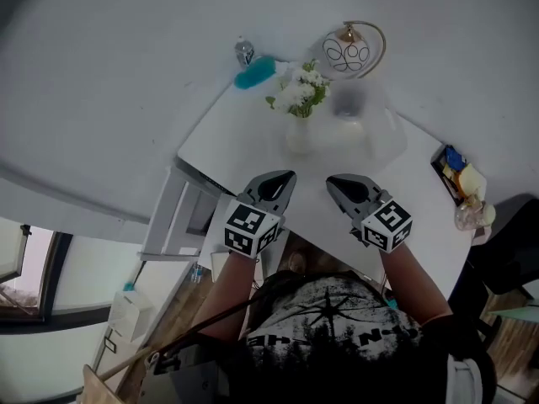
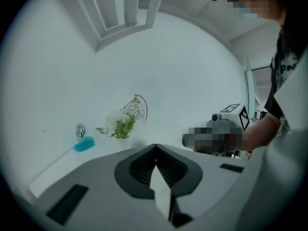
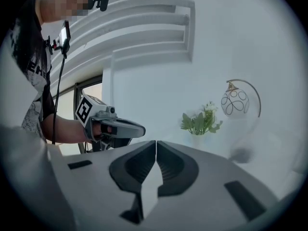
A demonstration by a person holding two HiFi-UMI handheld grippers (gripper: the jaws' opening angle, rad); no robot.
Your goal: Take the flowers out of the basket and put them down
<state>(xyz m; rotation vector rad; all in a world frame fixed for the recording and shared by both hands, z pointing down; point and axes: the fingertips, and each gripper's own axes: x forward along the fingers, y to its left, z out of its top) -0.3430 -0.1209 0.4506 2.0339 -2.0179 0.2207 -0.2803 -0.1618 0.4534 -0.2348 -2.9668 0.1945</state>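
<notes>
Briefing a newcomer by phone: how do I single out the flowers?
On the white table, look to its far side. The flowers stand in a pale container between a turquoise object and a gold hoop ornament, the only white blooms with green leaves.

Grey shape (image 1: 349, 106) beside flowers (image 1: 301, 89): blurred, kind not told.
Vase (image 1: 298, 135): washed out against table (image 1: 244, 133).
Tray (image 1: 440, 168) contents: too small to be named.
Can (image 1: 244, 51) print: too small to be read.
</notes>
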